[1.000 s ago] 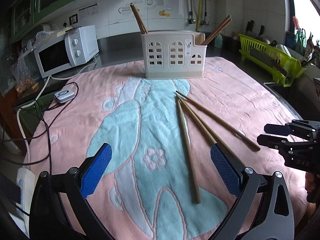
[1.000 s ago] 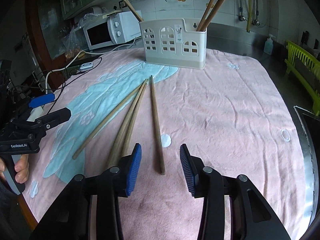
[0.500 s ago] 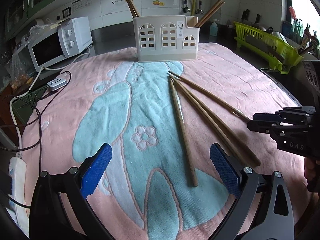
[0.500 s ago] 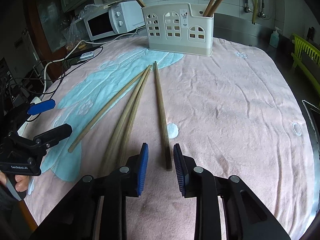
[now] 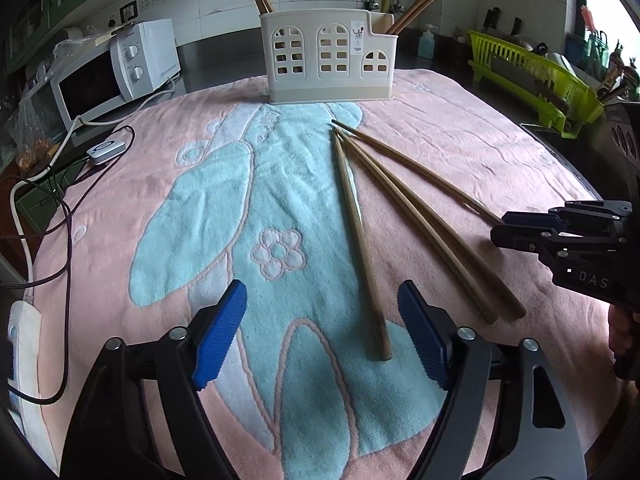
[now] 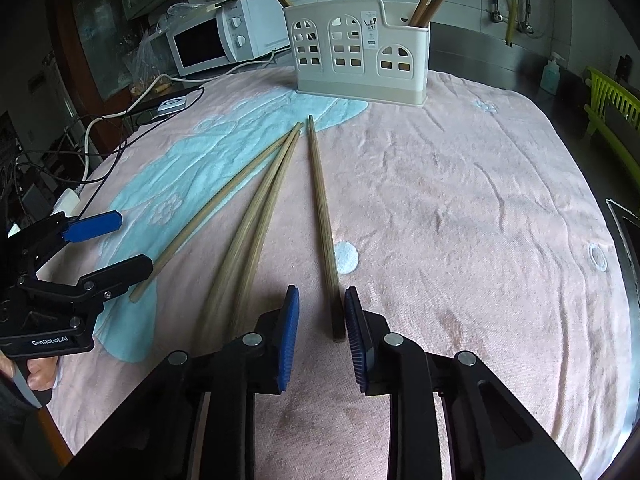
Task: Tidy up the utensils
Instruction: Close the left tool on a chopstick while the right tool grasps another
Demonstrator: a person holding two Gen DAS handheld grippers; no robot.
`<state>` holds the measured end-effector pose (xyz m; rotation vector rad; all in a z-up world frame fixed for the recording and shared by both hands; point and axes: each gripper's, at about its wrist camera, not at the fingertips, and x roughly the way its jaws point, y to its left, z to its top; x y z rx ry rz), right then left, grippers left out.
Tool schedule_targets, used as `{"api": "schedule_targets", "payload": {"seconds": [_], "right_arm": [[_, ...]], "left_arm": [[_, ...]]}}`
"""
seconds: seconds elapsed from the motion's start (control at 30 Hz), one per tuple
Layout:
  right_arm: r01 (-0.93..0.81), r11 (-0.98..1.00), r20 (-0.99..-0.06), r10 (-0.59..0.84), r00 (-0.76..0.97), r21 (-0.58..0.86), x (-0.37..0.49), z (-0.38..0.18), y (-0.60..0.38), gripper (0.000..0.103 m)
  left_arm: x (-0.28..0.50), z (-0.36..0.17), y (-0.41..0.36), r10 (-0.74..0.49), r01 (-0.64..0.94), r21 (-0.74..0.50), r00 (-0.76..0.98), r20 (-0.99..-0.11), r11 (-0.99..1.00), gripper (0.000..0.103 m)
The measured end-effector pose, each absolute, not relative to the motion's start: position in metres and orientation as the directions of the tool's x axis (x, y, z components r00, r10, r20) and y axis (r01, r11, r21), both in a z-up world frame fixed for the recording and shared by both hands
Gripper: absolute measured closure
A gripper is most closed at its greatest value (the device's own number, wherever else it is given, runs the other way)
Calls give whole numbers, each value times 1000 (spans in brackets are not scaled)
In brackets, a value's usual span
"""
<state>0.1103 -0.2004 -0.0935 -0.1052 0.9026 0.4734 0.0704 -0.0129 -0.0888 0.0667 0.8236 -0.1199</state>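
In the left wrist view, a cream utensil holder [image 5: 330, 62] is seen well ahead of the left gripper [image 5: 322, 338] on a pink towel [image 5: 460, 148]; brown chopsticks [image 5: 420, 2] stand tilted in its end compartments. Four loose chopsticks lie on the towel, their long axes running from the tool toward the holder, thin tips gathered at the far end. The leftmost chopstick [image 5: 358, 236] has its butt end between the blue pads, nearer the right-hand one and untouched. The jaws have just been closing but stand wide.

In the right wrist view, the rightmost chopstick [image 6: 322, 216] points away toward the holder [image 6: 360, 60]. Its butt end lies between the pads of the right gripper [image 6: 322, 328], whose jaws have just been closing to a narrow gap; contact cannot be told.
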Motion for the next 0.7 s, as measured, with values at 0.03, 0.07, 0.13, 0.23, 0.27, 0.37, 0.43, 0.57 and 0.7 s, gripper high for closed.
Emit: {"api": "schedule_targets", "payload": {"seconds": [0.03,0.07,0.13,0.23,0.27,0.37,0.43,0.57,0.7], "right_arm": [[-438,893,-776,347,527,102,111,-94,-200,82],[-437,894,-777,342,529,95,111,-94,-199,84],[-442,894,-778,328,536,73,111,-94,-197,86],[-446,894,-779,301,549,31,111,-95,-195,91],[-446,895,-780,295,552,23,111,-95,-195,94],[-444,896,-779,296,553,25,110,-95,-197,96],[-440,897,-777,298,554,30,110,-94,-198,96],[-434,900,-773,305,557,42,108,-92,-201,96],[-432,900,-767,314,559,54,105,-88,-204,96]], "left_arm": [[70,-89,-13,-82,132,11,673,-735,991,29],[70,-89,-14,-84,133,8,672,-736,991,31],[71,-89,-15,-87,134,6,672,-735,991,32],[71,-89,-17,-97,139,-3,671,-735,990,38],[72,-89,-18,-98,141,-4,671,-735,990,38],[73,-89,-21,-108,149,-9,668,-736,989,43],[73,-90,-22,-114,155,-12,665,-738,988,46],[74,-93,-25,-134,170,-28,651,-747,985,57],[76,-98,-27,-149,174,-47,635,-758,984,65]]}}
